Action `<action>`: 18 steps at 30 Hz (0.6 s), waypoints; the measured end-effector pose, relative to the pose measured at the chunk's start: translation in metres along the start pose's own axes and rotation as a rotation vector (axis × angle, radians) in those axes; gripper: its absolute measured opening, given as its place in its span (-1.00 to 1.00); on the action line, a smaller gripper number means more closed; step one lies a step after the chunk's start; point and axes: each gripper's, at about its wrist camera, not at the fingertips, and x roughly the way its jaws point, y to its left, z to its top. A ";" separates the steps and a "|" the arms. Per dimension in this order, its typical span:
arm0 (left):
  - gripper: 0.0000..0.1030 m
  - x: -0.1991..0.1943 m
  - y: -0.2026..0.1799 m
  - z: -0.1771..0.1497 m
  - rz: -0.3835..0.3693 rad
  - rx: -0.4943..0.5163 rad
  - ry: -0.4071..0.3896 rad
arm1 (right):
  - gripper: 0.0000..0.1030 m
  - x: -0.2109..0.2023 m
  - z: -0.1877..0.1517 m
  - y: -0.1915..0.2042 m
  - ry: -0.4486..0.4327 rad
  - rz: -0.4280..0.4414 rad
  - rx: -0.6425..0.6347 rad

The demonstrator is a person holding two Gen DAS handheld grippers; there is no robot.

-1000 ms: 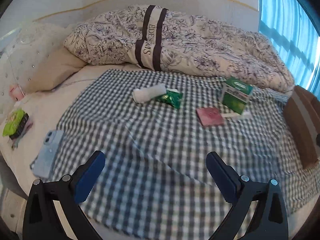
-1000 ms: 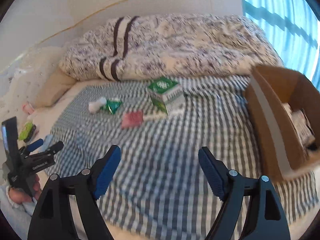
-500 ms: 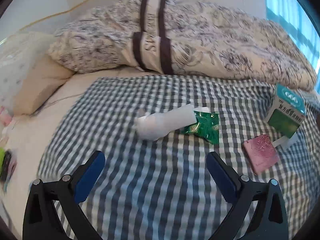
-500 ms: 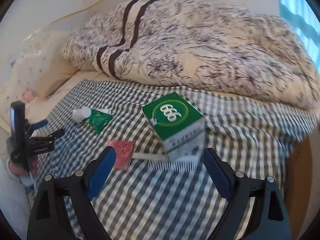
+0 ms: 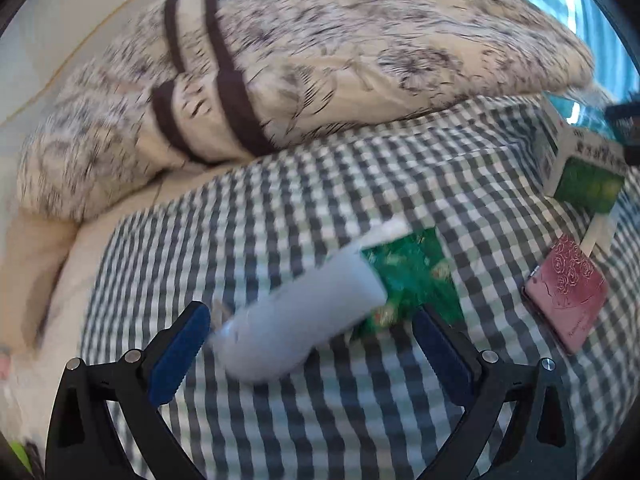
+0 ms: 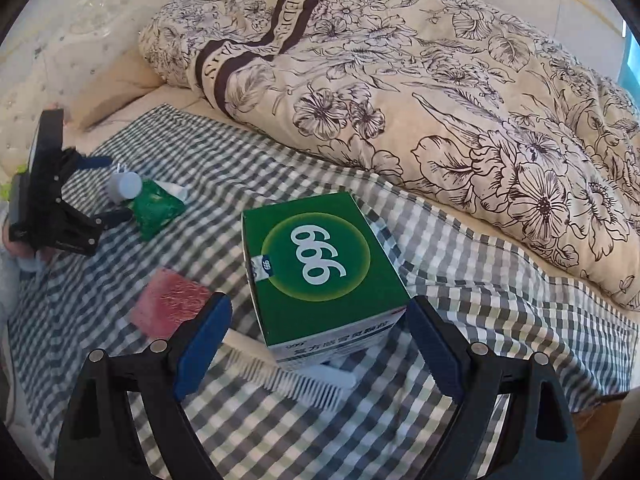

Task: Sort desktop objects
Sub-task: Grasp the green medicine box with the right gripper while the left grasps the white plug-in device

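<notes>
Claws have both closed in on their targets over the last second. Left claw is spread around the smooth white bottle, which lies on the checked cloth and overlaps a crinkly green sachet. Right claw is spread about the stiff green box, which rests on a white comb beside a pink embossed card. Both look ready to pinch.
</notes>
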 end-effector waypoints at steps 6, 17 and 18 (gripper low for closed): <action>1.00 0.023 -0.001 0.004 -0.058 0.008 0.030 | 0.80 0.006 0.006 -0.006 0.001 0.015 -0.016; 0.90 0.020 -0.002 -0.005 -0.083 -0.001 0.024 | 0.90 0.013 0.009 -0.014 -0.009 0.128 0.012; 0.78 0.016 -0.004 -0.006 -0.087 -0.006 0.019 | 0.90 0.015 0.010 -0.013 -0.001 0.149 0.015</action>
